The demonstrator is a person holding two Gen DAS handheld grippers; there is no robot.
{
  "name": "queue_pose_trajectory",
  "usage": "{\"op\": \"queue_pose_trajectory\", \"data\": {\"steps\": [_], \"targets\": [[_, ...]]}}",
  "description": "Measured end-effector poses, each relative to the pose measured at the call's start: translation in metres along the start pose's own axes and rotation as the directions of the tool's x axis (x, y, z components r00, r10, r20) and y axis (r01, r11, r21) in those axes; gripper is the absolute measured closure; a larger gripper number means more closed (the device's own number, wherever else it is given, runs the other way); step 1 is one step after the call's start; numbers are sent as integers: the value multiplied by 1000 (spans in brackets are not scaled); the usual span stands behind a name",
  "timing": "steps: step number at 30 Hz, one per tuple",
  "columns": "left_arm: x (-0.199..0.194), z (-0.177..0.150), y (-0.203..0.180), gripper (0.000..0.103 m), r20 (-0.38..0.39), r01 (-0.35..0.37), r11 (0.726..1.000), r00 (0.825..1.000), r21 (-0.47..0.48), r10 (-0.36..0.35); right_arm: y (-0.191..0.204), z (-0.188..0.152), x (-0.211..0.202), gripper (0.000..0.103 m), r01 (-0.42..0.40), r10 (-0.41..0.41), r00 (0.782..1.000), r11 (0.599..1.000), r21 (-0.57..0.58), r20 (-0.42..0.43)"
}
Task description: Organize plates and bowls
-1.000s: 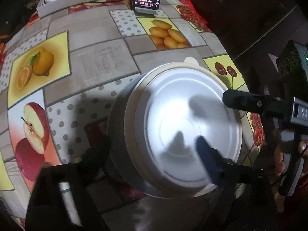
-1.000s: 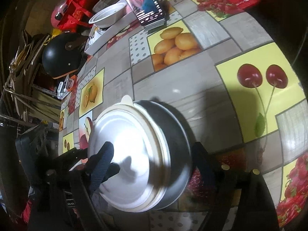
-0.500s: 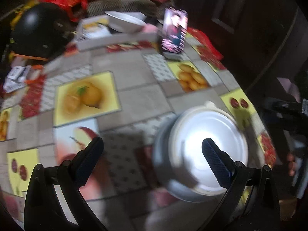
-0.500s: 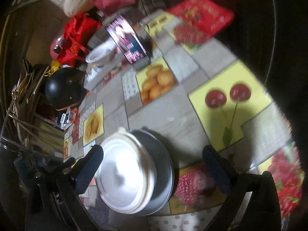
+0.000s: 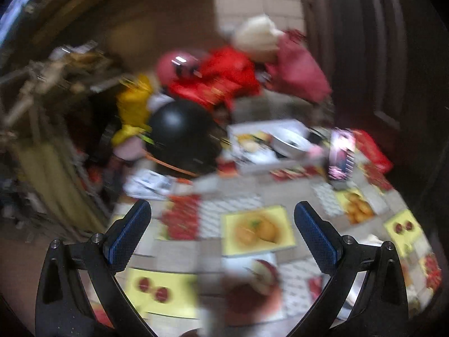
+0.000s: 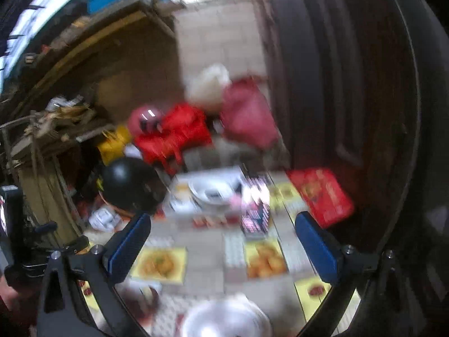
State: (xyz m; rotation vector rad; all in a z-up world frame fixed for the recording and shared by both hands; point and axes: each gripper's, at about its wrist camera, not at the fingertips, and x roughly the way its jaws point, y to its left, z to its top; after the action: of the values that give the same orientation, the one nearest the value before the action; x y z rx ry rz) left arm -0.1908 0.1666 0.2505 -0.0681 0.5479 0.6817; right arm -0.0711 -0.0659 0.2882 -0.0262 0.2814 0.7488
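At nine o'clock the left gripper (image 5: 221, 220) stands wide, nothing between its pads. The stacked plates (image 6: 227, 320) sit at six o'clock on the bench (image 6: 207, 280), near its edge (a clumsy sweep could knock them off). At three o'clock the right gripper (image 6: 223, 234), jaws just opened wide, is empty; the far white bowl (image 6: 209, 193) sits among clutter, easily jostled.
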Motion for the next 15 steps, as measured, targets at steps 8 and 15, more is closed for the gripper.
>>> {"op": "queue_pose_trajectory", "data": {"steps": [8,15], "targets": [[34,-37,39,0,-185,-56,997,982,-53,45,80,-38,78,0,-249,242,935,969,9,-257],[55,-75,55,0,-288,-106,991,954,-78,79,109,-117,121,0,-179,186,846,982,61,-500]]}}
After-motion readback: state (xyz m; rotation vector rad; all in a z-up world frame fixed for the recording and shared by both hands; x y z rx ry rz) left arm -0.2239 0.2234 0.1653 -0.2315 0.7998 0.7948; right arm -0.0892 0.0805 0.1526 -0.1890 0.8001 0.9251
